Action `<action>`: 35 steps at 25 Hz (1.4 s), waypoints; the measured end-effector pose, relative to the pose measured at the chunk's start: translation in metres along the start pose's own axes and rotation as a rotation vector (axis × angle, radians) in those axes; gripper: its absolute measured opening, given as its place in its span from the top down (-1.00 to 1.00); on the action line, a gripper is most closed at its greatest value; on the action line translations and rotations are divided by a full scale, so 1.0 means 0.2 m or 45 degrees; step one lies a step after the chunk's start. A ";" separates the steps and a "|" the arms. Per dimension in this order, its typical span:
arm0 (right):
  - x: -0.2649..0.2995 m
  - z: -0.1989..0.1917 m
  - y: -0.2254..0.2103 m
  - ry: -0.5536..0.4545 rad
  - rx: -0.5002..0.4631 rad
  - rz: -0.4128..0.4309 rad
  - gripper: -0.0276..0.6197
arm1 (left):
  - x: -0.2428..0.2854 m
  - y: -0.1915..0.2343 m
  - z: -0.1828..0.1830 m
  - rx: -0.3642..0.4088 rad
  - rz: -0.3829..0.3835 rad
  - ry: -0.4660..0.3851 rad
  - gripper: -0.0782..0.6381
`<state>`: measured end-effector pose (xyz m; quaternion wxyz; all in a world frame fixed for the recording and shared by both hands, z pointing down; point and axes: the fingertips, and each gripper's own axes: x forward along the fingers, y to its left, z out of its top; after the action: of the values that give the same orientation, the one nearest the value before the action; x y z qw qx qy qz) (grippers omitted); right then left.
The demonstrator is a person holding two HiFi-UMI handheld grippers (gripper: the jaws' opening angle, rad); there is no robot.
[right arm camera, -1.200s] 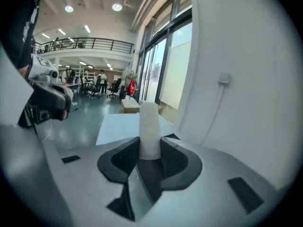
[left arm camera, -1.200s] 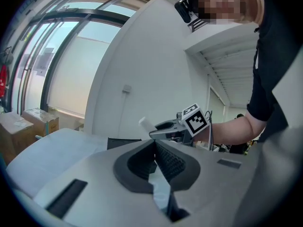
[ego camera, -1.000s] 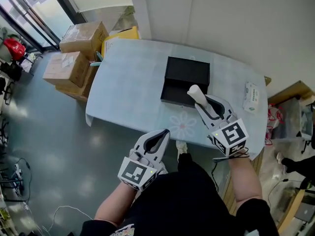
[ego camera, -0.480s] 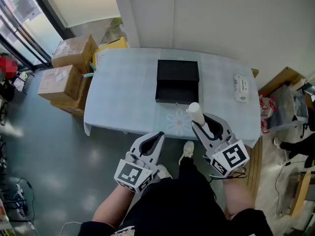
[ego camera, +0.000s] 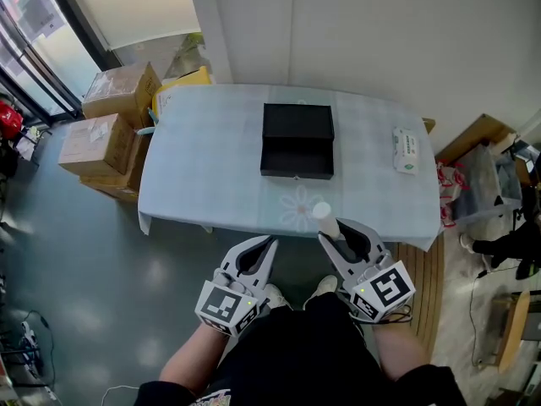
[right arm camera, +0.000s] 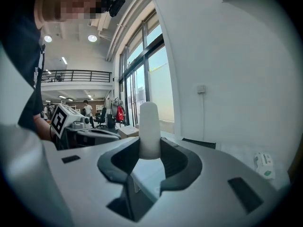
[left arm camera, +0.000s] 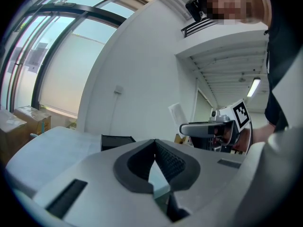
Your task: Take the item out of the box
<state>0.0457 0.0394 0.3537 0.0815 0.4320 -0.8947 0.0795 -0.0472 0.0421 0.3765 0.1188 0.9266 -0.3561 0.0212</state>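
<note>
The black box (ego camera: 296, 146) lies open in the middle of the table (ego camera: 203, 167), its lid behind the empty tray; it also shows far off in the right gripper view (right arm camera: 199, 143). My right gripper (ego camera: 331, 231) is shut on a white cylindrical item (ego camera: 325, 221), held upright between the pads (right arm camera: 150, 126), just off the table's near edge. My left gripper (ego camera: 269, 242) hangs lower left of it, off the table, jaws together with nothing in them (left arm camera: 155, 143).
A white tissue pack (ego camera: 405, 150) lies at the table's right end. Cardboard boxes (ego camera: 118, 87) and a yellow box (ego camera: 182, 83) are stacked on the floor to the left. A wooden shelf (ego camera: 478, 138) and clutter stand to the right. The wall runs behind the table.
The right gripper, still holding the white item, has drawn back from over the box to past the table's near edge. The view has pulled away from the table. The left gripper stayed low.
</note>
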 end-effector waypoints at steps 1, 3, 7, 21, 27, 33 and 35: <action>-0.01 -0.01 0.01 0.007 0.002 0.006 0.49 | 0.00 -0.01 0.00 -0.004 0.001 -0.001 0.76; -0.02 -0.03 0.03 0.015 0.004 0.016 0.49 | -0.01 -0.02 0.00 -0.005 0.001 -0.002 0.76; -0.06 -0.05 0.04 0.014 0.009 0.021 0.49 | -0.01 -0.06 0.01 0.011 0.000 0.007 0.76; -0.15 -0.07 0.09 -0.005 0.019 0.037 0.49 | -0.03 -0.18 0.02 0.051 -0.018 -0.006 0.76; -0.16 -0.05 0.11 -0.015 0.016 0.044 0.49 | -0.04 -0.20 0.03 0.056 -0.027 -0.008 0.76; -0.15 -0.06 0.13 -0.011 0.016 0.049 0.49 | -0.06 -0.21 0.02 0.060 -0.038 -0.013 0.76; -0.15 -0.07 0.13 -0.008 0.018 0.052 0.49 | -0.06 -0.20 0.02 0.057 -0.037 -0.009 0.76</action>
<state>0.0440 0.0810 0.3585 0.0741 0.4144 -0.9030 0.0860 -0.0292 0.0787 0.3633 0.0970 0.9342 -0.3426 0.0243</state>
